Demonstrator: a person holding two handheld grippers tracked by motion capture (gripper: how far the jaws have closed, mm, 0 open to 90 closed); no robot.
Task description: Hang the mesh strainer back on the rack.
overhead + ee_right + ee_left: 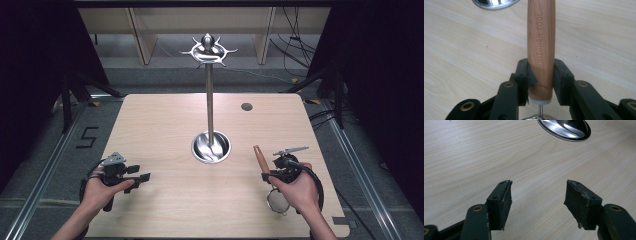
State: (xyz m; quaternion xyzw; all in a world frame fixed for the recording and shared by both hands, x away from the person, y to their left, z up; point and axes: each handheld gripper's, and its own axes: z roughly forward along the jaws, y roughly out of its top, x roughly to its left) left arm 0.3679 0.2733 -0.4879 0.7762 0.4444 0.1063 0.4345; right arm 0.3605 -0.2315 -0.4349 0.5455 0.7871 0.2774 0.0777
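A light wooden table [165, 120] with rounded corners carries a tall shiny metal stand [210, 100]: a thin upright pole rises from a round polished dish-shaped base [211, 147] near the middle of the table and ends in a ring of curved hooks [208, 50] at the top. A small dark round hole [246, 106] sits in the table surface behind and to the right of the base. The left gripper [141, 174] is held by the person's left hand [102, 189] above the near left part of the table, and in the left gripper view its two black jaws stand wide apart, with bare wood between the worn pads [505, 205] and the edge of the polished base [564, 130] further ahead. The right gripper [266, 176], held in the person's right hand [298, 190] over the near right part of the table, pinches a small strainer with a round light wooden handle [541, 47]; the handle bears the words "KITCHEN TOOL" along its length. The pads [560, 80] press on both sides of the lower end of this handle, just above its white collar, and most of the handle reaches forward beyond the fingertips, toward the base of the stand. In the high view the handle points away from the person, and a round wire mesh bowl [277, 201] shows under the hand, probably the head of the strainer, although it is small there. The strainer is well apart from the stand.
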